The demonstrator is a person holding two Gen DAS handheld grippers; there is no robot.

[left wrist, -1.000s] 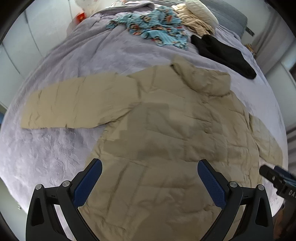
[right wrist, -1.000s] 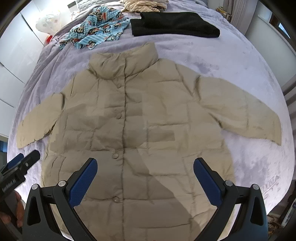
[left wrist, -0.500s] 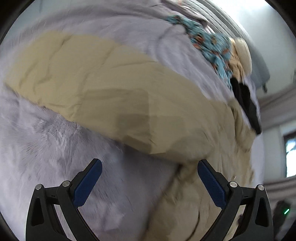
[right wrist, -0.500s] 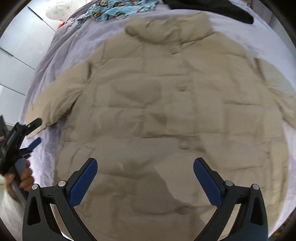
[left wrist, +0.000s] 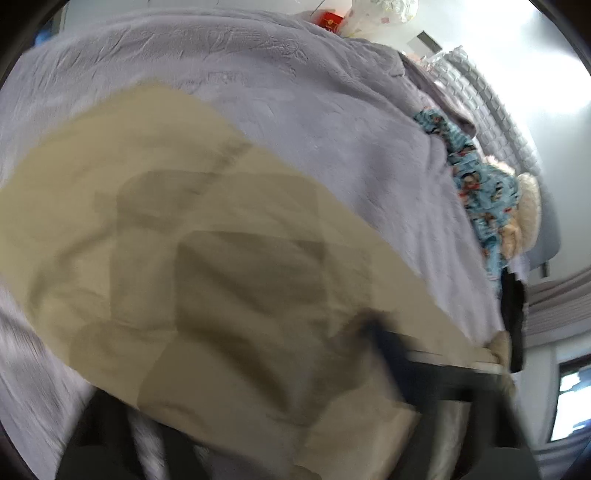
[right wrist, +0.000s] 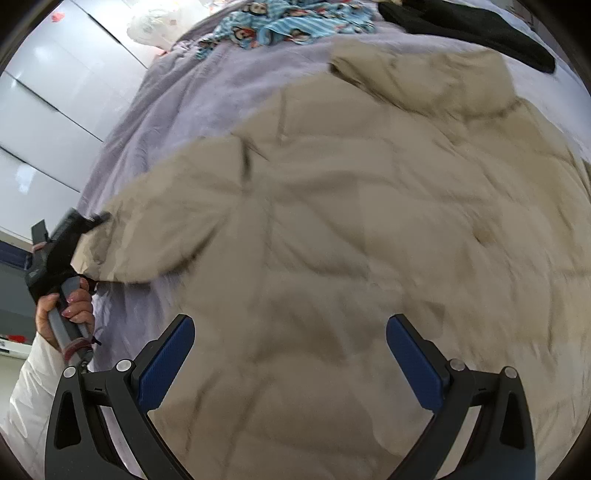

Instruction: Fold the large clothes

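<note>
A beige padded jacket (right wrist: 369, 221) lies spread front-up on a lilac bedspread (right wrist: 177, 99). My right gripper (right wrist: 290, 323) hangs open just above the jacket's lower body, with nothing between its blue pads (right wrist: 166, 362). My left gripper (right wrist: 83, 227) is at the cuff of the jacket's left sleeve (right wrist: 166, 221), with a hand on its handle. In the blurred left wrist view the sleeve (left wrist: 184, 258) fills the frame and drapes between the dark fingers (left wrist: 384, 343) of the left gripper (left wrist: 236, 362). Its jaws are closing on the cuff.
A blue patterned garment (right wrist: 288, 22) and a black garment (right wrist: 472, 26) lie beyond the jacket's collar. A cream fluffy item (left wrist: 528, 206) sits near the headboard. White wardrobe doors (right wrist: 48, 110) stand to the left of the bed.
My left gripper swung left from over the jacket's body to the sleeve cuff, dropped and closed on it. My right gripper sank closer to the jacket's body, still open.
</note>
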